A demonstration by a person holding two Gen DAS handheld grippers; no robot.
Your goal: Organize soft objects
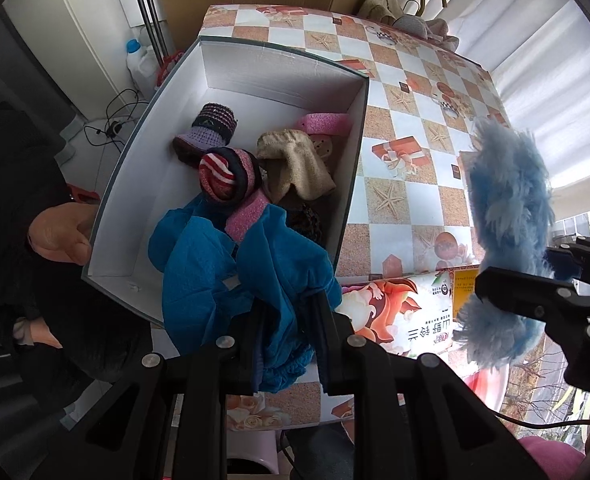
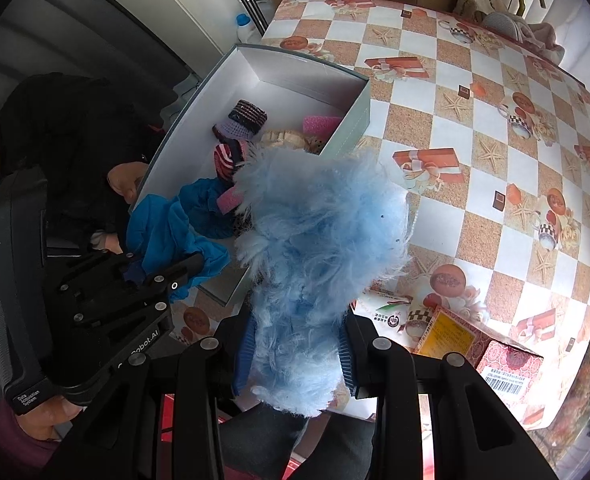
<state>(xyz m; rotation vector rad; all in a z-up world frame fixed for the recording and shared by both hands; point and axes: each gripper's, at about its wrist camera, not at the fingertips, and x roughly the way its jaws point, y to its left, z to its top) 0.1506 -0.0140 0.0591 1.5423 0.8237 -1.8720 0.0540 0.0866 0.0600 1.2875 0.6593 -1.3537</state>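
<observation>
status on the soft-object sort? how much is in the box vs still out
Done: rolled socks, a beige cloth and pink foam lie in the white box. In hand: left gripper holds the blue cloth at the box's near edge; right gripper holds the fluffy blue duster outside it. Left: release both inside.

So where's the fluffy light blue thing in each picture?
Left wrist view: the fluffy light blue thing is at the right edge, held up by the right gripper, right of the white box.
Right wrist view: it fills the middle, pinched in that gripper, hiding the box's near right corner.
Shared landmark: the white box on the checkered tablecloth.
</observation>
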